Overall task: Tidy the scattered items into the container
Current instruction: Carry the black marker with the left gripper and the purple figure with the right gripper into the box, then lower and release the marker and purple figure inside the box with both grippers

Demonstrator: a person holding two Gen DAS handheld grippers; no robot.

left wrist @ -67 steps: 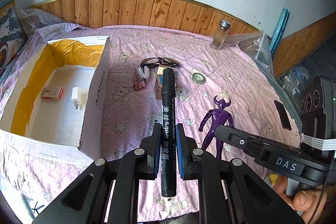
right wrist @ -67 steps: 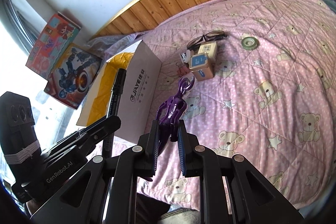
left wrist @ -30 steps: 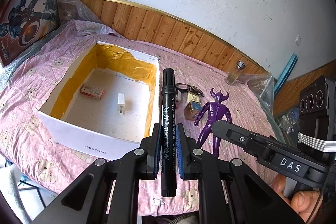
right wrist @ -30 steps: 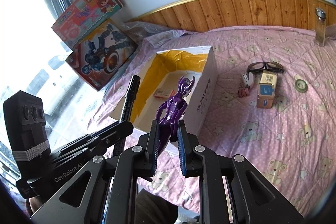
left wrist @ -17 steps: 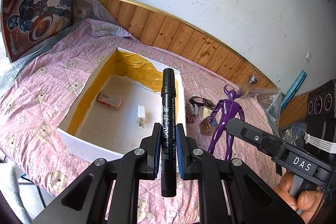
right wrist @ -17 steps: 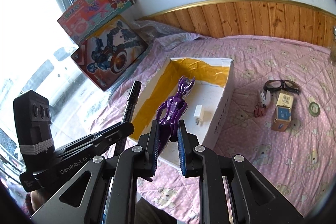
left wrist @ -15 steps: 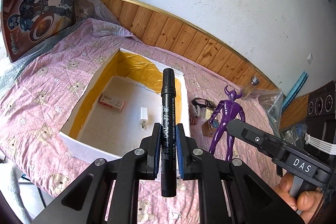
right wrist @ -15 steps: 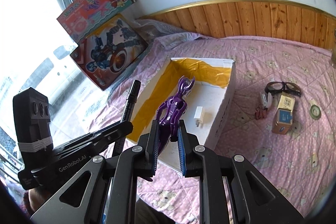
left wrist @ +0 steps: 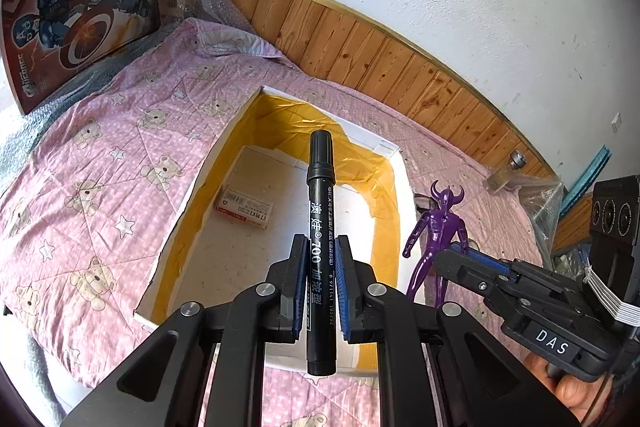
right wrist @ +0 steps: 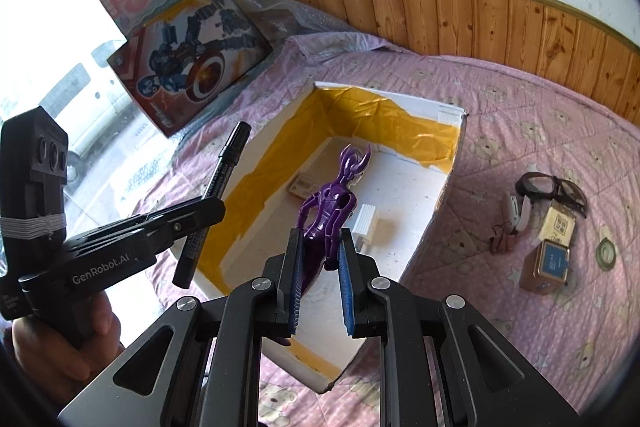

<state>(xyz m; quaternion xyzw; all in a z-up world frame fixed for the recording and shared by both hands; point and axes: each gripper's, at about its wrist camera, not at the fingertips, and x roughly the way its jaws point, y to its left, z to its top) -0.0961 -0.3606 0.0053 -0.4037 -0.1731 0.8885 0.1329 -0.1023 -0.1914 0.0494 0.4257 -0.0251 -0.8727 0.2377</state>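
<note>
Left wrist view: left gripper (left wrist: 318, 283) clamps a marker (left wrist: 319, 227), right gripper (right wrist: 318, 269) a purple figure (right wrist: 330, 203), above the box (left wrist: 400, 195); releasing off-centre could bounce either out.

Bright daylight, blown-out window (right wrist: 60, 67), sharp focus, fisheye-warped edges.

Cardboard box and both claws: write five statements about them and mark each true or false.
1. The left claw grips a black marker. True.
2. The right claw is empty. False: it holds a purple figure.
3. The cardboard box already holds a small white charger. True.
4. The glasses lie inside the box. False: they lie on the pink quilt outside it.
5. The box interior is lined with blue tape. False: the lining is yellow.
</note>
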